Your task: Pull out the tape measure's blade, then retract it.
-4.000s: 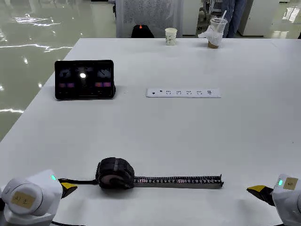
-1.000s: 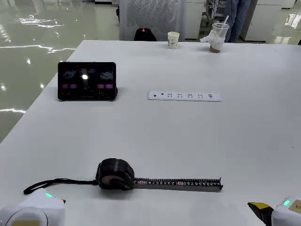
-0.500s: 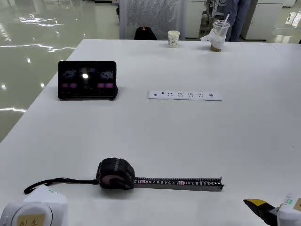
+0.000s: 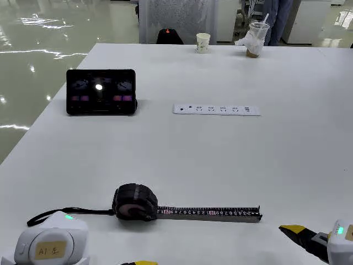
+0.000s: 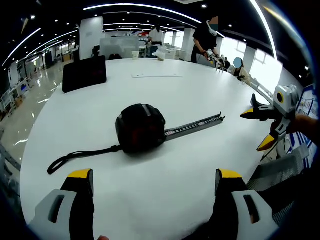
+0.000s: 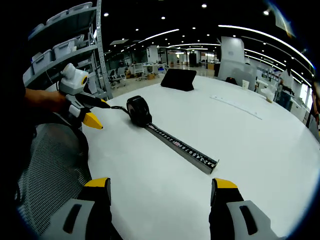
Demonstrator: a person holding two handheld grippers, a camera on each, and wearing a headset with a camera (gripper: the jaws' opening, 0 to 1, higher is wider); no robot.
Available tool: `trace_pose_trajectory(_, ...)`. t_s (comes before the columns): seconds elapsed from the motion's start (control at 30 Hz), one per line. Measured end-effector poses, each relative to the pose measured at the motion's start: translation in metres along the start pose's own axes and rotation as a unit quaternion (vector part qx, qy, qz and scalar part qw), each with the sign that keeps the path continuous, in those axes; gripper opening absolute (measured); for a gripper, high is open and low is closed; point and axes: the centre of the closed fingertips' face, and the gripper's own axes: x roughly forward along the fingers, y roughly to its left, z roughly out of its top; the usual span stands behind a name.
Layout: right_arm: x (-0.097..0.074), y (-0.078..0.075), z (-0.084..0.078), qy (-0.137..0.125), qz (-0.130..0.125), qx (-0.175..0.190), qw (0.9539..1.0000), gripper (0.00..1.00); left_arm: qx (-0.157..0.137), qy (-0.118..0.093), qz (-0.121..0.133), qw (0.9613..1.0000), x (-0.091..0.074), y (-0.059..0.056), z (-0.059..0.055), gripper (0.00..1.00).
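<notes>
The black tape measure lies near the table's front edge, its blade drawn out to the right and lying flat. Its wrist strap trails left. My left gripper stands open just short of the case, touching nothing; its white body sits at the lower left. My right gripper is open too, a little short of the blade's end hook; its yellow tip lies right of the blade's end. Each gripper shows in the other's view: the right, the left.
A dark tablet stands at the left, and a white power strip lies mid-table. A paper cup and a plastic cup with a straw stand at the far edge. The table's left edge drops to the shiny floor.
The tape measure has not moved. The left gripper's body has risen further into the lower left, and the right gripper's yellow tip has edged up and left toward the blade's end.
</notes>
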Motion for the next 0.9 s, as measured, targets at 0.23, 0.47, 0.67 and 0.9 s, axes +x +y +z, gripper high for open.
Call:
trace_pose_trajectory(0.23, 0.004, -0.007, -0.002, 0.008, 0.012, -0.031, 0.9994, 0.75, 0.0, -0.004, -0.001, 1.0, 0.005, -0.001, 0.006, 0.98)
trace_pose_trajectory(0.47, 0.008, -0.015, -0.002, 0.015, 0.022, -0.048, 0.9985, 0.68, 0.0, -0.005, -0.002, 1.0, 0.011, -0.001, 0.01, 0.97)
trace_pose_trajectory(0.67, 0.01, -0.022, -0.003, 0.02, 0.028, -0.065, 0.9973, 0.64, 0.004, -0.006, -0.001, 1.0, 0.018, -0.001, 0.016, 0.97)
trace_pose_trajectory(0.9, 0.012, -0.033, -0.004, 0.025, 0.032, -0.075, 0.9963, 0.58, 0.005, -0.009, -0.001, 0.9999, 0.028, -0.002, 0.024, 0.96)
